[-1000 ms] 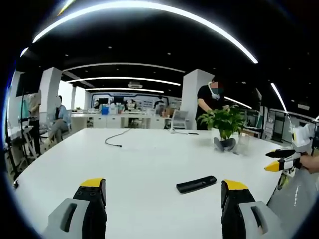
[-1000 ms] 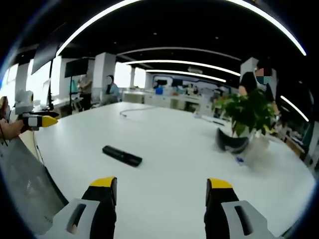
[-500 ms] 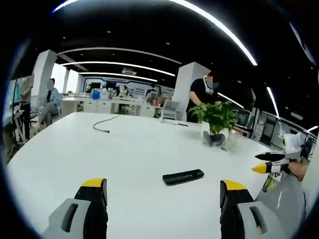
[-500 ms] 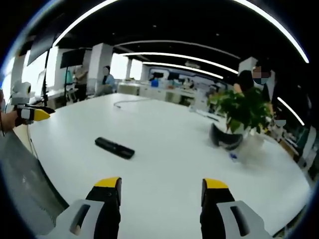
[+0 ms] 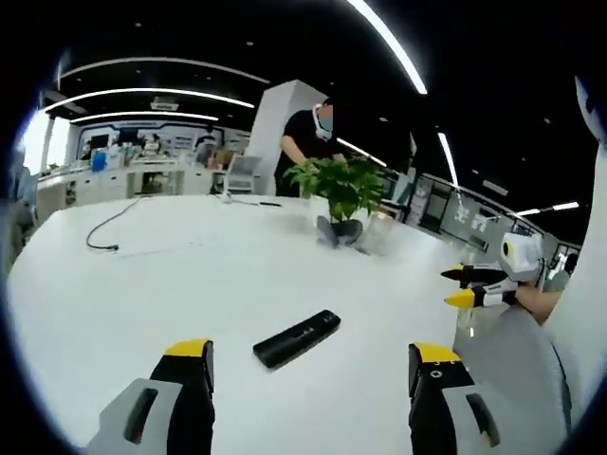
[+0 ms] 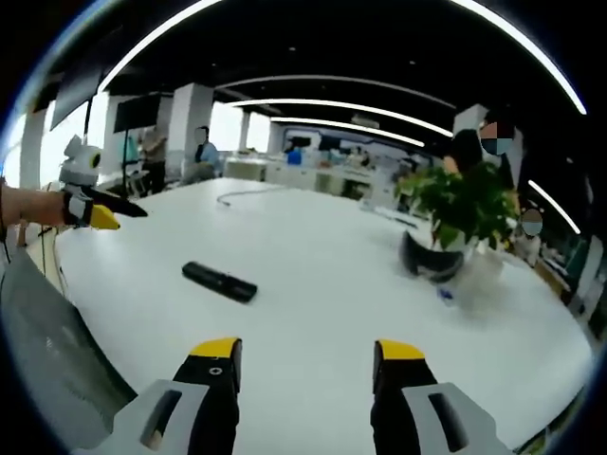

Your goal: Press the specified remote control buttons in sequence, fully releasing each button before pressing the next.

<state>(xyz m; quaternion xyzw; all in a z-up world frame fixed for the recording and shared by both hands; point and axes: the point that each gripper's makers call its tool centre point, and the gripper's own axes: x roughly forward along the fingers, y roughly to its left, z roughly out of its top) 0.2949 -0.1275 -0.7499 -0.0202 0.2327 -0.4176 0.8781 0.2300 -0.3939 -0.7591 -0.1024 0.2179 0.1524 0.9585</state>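
Observation:
A black remote control (image 5: 297, 338) lies flat on the white table (image 5: 190, 275), just ahead of my left gripper (image 5: 310, 358), whose yellow-tipped jaws stand wide open and empty. In the right gripper view the remote control (image 6: 219, 282) lies further off to the left of my right gripper (image 6: 308, 353), also open with nothing between its jaws. The right gripper (image 5: 455, 285) comes into the left gripper view at the right, held by a hand above the table edge. The left gripper (image 6: 106, 214) comes into the right gripper view at the left edge.
A potted green plant (image 5: 341, 185) stands towards the far side, with a dark headset-like object (image 6: 427, 261) at its base. A thin black cable (image 5: 104, 232) trails over the far left. A person in black (image 5: 308, 142) stands behind the plant. Desks and seated people lie beyond.
The left gripper view has swung right and moved in, so the remote now sits closer between its jaws. In the right gripper view the left gripper has come further in. The remote has not moved.

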